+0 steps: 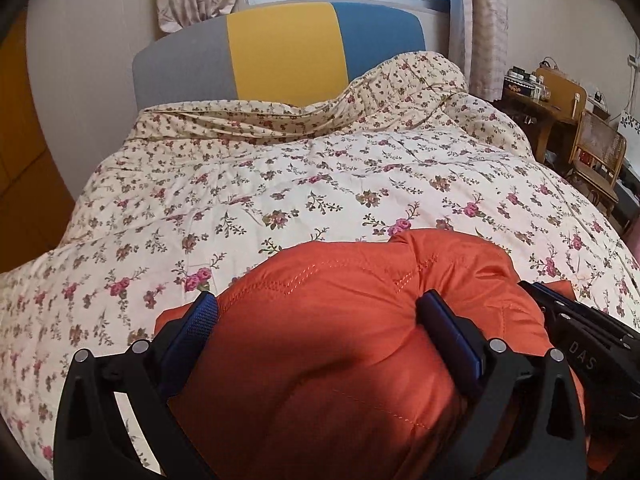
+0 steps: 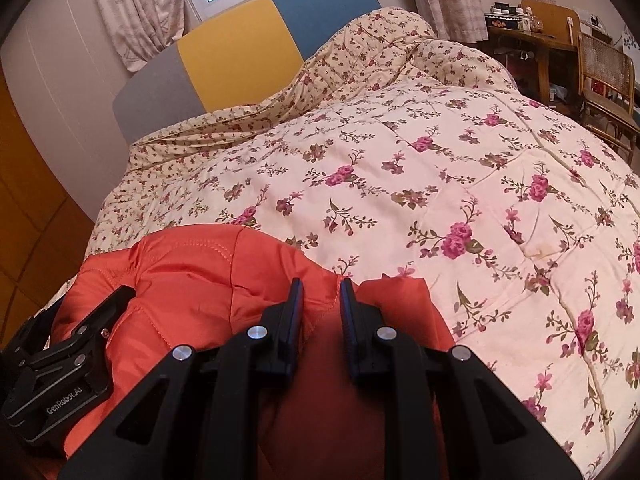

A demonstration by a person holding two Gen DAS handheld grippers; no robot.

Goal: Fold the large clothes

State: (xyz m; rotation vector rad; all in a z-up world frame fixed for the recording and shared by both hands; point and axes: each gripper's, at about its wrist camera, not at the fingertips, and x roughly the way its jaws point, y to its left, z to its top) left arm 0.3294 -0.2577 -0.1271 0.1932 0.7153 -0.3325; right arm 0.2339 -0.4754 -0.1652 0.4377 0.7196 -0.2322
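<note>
An orange padded jacket (image 1: 328, 360) lies bunched at the near edge of the bed. My left gripper (image 1: 320, 304) straddles a thick puffy fold of it, and both blue pads press into the fabric from either side. In the right wrist view the jacket (image 2: 192, 276) spreads out to the left. My right gripper (image 2: 322, 292) is shut on a thin edge of the cloth, with only a narrow gap between its jaws. The two grippers sit close side by side, the left one's black frame (image 2: 60, 364) beside the right one.
A cream floral quilt (image 1: 280, 184) covers the bed, rumpled up against the grey, yellow and blue headboard (image 1: 280, 52). A wooden desk (image 1: 532, 108) and a cane chair (image 1: 596, 160) stand at the right. An orange wardrobe (image 1: 20, 160) is at the left.
</note>
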